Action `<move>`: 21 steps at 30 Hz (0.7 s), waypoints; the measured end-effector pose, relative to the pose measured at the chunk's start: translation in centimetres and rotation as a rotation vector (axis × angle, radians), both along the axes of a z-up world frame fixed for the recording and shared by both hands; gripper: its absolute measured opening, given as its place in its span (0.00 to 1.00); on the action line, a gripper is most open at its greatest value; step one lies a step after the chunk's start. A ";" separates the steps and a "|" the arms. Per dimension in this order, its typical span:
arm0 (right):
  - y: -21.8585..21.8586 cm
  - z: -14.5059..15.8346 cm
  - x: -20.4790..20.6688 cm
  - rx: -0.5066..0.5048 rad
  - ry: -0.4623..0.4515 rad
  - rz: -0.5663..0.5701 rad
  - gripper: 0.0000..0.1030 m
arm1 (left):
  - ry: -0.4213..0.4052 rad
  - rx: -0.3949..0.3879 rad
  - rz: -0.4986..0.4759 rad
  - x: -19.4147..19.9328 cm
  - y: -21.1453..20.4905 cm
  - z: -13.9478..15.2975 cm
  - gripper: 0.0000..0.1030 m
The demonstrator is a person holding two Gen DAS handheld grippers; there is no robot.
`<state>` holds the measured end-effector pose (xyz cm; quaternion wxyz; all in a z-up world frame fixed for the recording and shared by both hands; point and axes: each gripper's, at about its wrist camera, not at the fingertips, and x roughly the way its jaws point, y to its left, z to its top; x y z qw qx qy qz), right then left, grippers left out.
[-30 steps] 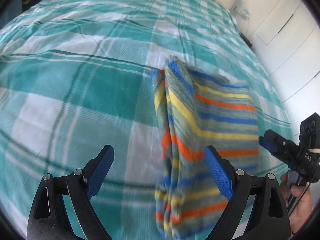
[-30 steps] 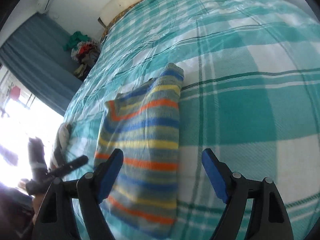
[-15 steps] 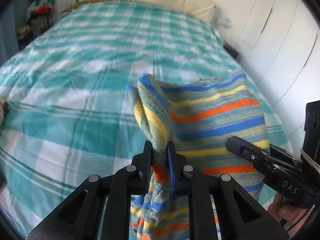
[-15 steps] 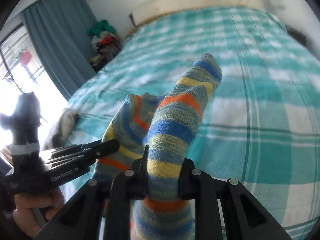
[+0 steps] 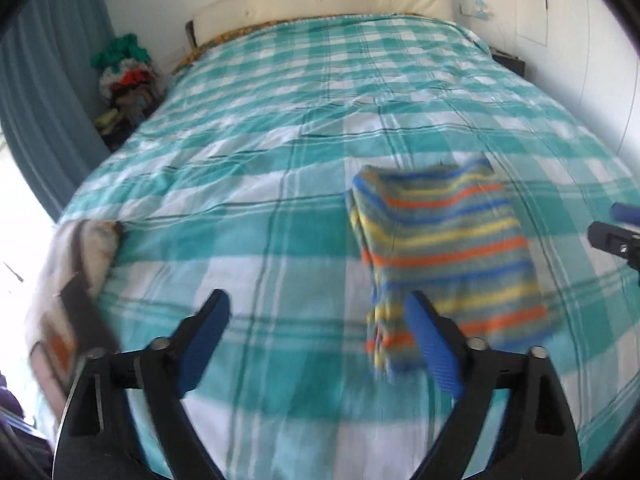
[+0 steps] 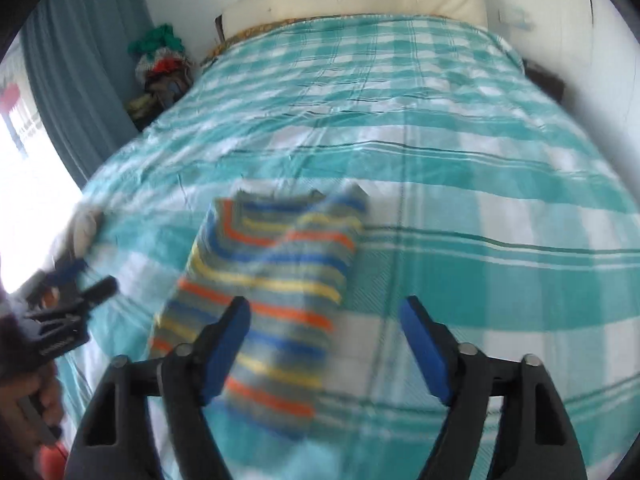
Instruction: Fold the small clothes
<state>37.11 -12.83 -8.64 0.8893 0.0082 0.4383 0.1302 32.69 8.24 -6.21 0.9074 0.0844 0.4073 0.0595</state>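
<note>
A small knit garment (image 5: 440,248) with blue, orange and yellow stripes lies folded on the teal checked bedspread (image 5: 240,160). My left gripper (image 5: 316,298) hangs above its near left corner, jaws opening wide, pads clear of the cloth. In the right wrist view the garment (image 6: 272,280) sits under and ahead of my right gripper (image 6: 324,304), whose jaws are also opening and pressing on nothing. The right gripper's tips (image 5: 616,232) show at the left view's right edge. The left gripper (image 6: 80,292) appears at the right view's left edge, with a hand below it.
Another pale garment (image 5: 76,264) lies at the bed's left edge. A cream headboard (image 5: 320,4) stands at the far end, a heap of clothes (image 5: 124,76) beside a blue curtain (image 5: 40,100) at the back left, and white cupboard doors (image 5: 580,40) on the right.
Half a second ago both grippers were shut on the striped garment and held it up. Now both have let go and drawn up and back, and it lies folded on the bed.
</note>
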 end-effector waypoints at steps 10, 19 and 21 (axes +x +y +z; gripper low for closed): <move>-2.1 7.9 -21.1 -0.093 -0.007 -0.023 0.99 | 0.106 0.038 0.127 -20.1 -2.8 6.1 0.99; -1.2 13.1 -33.9 -0.161 -0.046 0.058 0.99 | 0.113 -0.128 0.138 -28.0 -3.6 10.8 0.99; -1.0 14.0 -34.7 -0.189 -0.077 0.077 0.99 | 0.102 -0.129 0.147 -28.5 -3.8 11.3 0.99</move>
